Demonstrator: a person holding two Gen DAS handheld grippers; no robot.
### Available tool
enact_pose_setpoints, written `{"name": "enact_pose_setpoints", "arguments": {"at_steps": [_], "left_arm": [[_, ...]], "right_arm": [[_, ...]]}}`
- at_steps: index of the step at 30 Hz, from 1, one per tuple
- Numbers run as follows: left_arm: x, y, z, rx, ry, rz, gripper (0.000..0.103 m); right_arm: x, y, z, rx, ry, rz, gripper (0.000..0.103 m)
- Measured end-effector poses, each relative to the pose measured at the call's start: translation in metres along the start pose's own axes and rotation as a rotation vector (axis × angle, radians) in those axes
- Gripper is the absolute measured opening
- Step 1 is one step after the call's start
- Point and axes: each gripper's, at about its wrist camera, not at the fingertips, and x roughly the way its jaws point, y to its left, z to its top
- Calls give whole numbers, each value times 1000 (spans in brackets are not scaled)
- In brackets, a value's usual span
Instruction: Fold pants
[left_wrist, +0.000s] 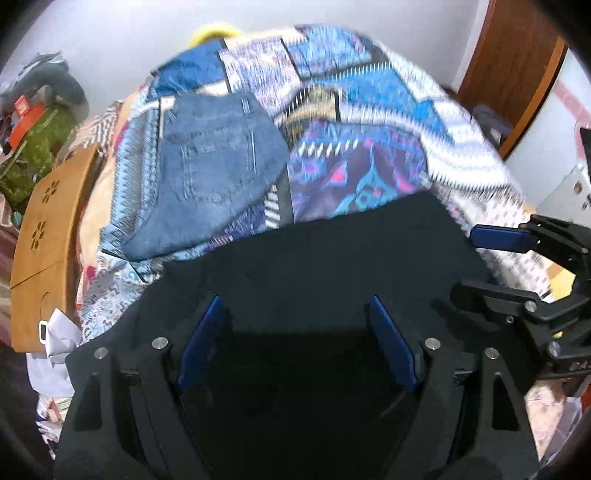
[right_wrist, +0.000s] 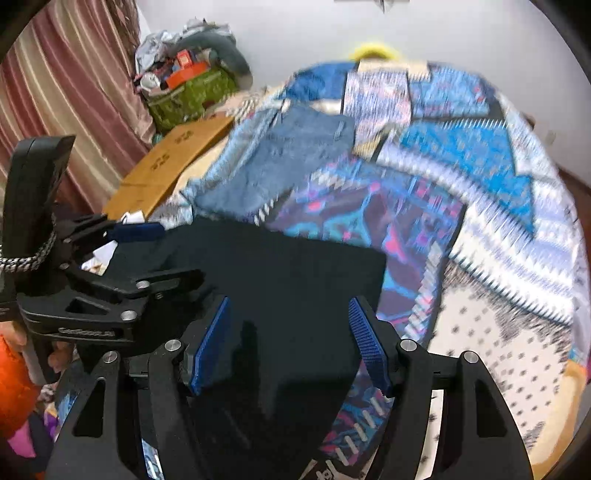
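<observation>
Dark navy pants (left_wrist: 332, 258) (right_wrist: 288, 266) lie flat in a folded slab on the patterned bedspread (left_wrist: 369, 92) (right_wrist: 480, 166). My left gripper (left_wrist: 295, 325) hovers over their near part, blue pads wide apart and nothing pinched. My right gripper (right_wrist: 290, 314) is also open above the same cloth, near its right edge. Each wrist view catches the other gripper from the side: the right gripper (left_wrist: 476, 266) at the pants' right edge, the left gripper (right_wrist: 162, 254) at their left. Folded blue jeans (left_wrist: 218, 166) (right_wrist: 288, 158) lie farther back on the bed.
A brown wooden board (left_wrist: 48, 221) (right_wrist: 173, 162) lies along the bed's left side, with white paper (left_wrist: 59, 332) by it. A cluttered green bag (left_wrist: 40, 144) (right_wrist: 192, 92) and a striped curtain (right_wrist: 66, 92) stand behind. A wooden door (left_wrist: 517, 55) is at right. An orange sleeve (right_wrist: 14, 387) shows lower left.
</observation>
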Motion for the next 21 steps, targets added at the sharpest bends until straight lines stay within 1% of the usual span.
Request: {"name": "enact_pose_setpoints", "arguments": {"at_steps": [2,5,6,7,8,12,13,15,19,21], "left_arm": [[7,1,-4,5,11,-11,82],[7,6,-8,1,8,-32,83],[6,7,-12,2,1,-28,84],[5,8,-15,4,-7,-11,90],[4,8,-17,6,-15,4,92],[-5,14,-34,-9,-24,-4,92],[-7,16,-38,-14,-24,-7,92],[-11,21,-47,-28,-21,-10,92],[-22,26,-65,-48,-28,-12,93],[-27,26,-75,-47,-37,6,93]], "right_arm": [[10,-2,-7,-15,35,-7,62],[11,0,-15,-33,34,-8,62],[9,0,-16,-31,36,-8,62],[8,0,-17,-30,37,-9,62],[6,-1,-19,-27,36,-12,62],[-1,0,-29,-14,35,-37,62],[-3,0,-32,-9,39,-46,64],[-6,-3,-39,13,51,-38,65],[-18,-3,-53,35,45,-49,65],[-23,-1,-60,39,40,-60,65]]}}
